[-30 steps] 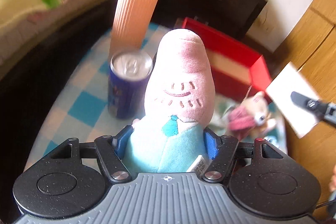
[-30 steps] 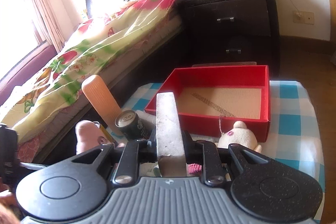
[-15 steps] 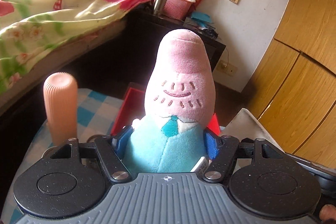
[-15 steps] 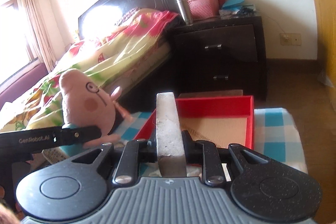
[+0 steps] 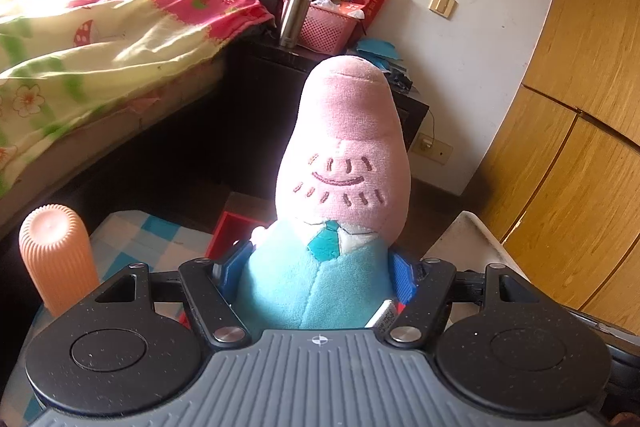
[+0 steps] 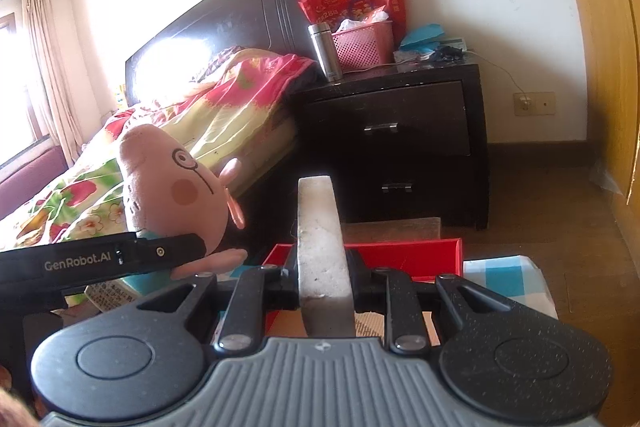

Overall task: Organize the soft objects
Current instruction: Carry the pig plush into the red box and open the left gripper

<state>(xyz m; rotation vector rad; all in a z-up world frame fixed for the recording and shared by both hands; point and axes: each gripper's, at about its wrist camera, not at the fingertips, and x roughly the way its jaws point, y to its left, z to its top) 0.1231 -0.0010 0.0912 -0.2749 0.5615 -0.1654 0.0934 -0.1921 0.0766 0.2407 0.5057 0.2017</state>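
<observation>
While the plush pig (image 5: 344, 187) is carried upright above the bench (image 5: 132, 239), it is clamped only by its blue body between the left tongs (image 5: 318, 275), so a slip is judged possible: the heavy pink head stands well beyond the pads and could lever the toy out if the grip is eased. At nine o'clock of the toy in the left view, the ribbed orange cylinder (image 5: 58, 259) stands upright and could be knocked over by a low sweep. Toward one o'clock from the cylinder, part of the red box (image 5: 222, 239) shows; it is judged the likely destination, and a release short of its wall would leave the pig on the checked cloth. The right tongs (image 6: 324, 259) are closed on a grey-white slab (image 6: 320, 243), which could collide with the left tool, seen at nine o'clock in the right view.
</observation>
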